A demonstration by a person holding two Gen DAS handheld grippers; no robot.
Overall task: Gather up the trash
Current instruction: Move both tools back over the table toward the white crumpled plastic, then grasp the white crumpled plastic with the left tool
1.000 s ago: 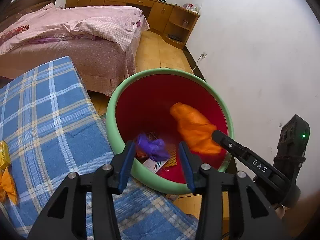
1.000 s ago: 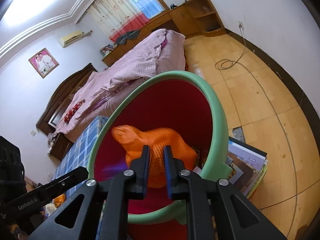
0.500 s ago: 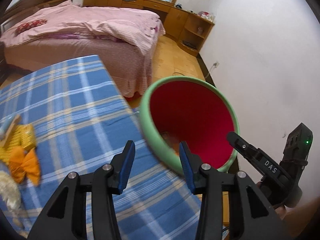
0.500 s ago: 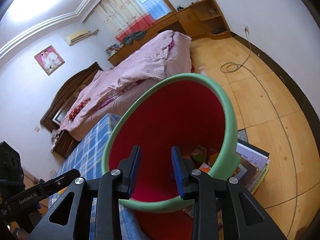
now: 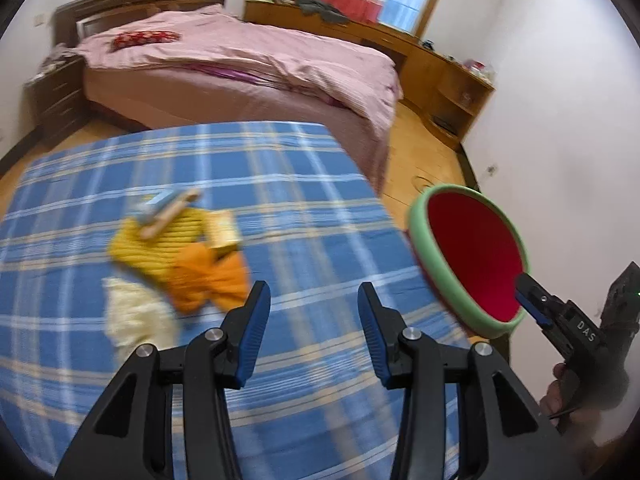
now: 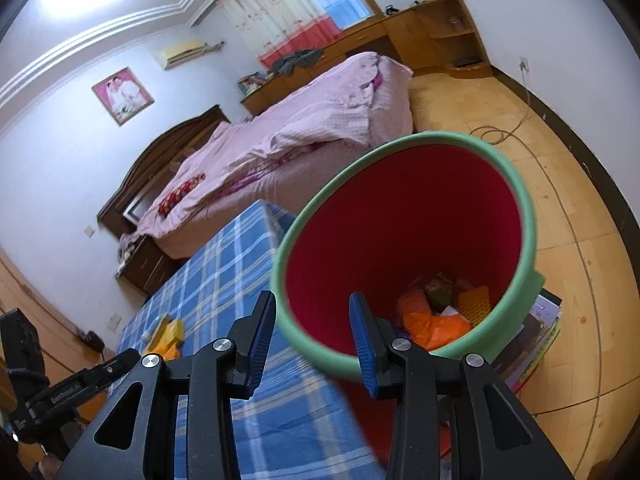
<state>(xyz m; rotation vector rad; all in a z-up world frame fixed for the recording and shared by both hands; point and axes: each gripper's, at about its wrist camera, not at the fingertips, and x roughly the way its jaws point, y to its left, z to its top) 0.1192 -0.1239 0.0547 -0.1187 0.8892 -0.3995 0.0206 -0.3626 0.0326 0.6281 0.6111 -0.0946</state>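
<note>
left gripper (image 5: 310,316) part open, empty; crumpled orange wrapper (image 5: 210,276) just ahead-left. right gripper (image 6: 312,330) just been opening, empty. approach low, straddle wrapper, pinch.

Both wrist views look down, sharing the blurred, seemingly plaid table (image 5: 320,200) and bin (image 6: 520,208).

The right gripper (image 6: 312,334), jaws just opened and empty, hovers at bottom centre over the green-rimmed red bin (image 6: 516,184), where an orange bag (image 6: 434,326) lies among wrappers.
</note>
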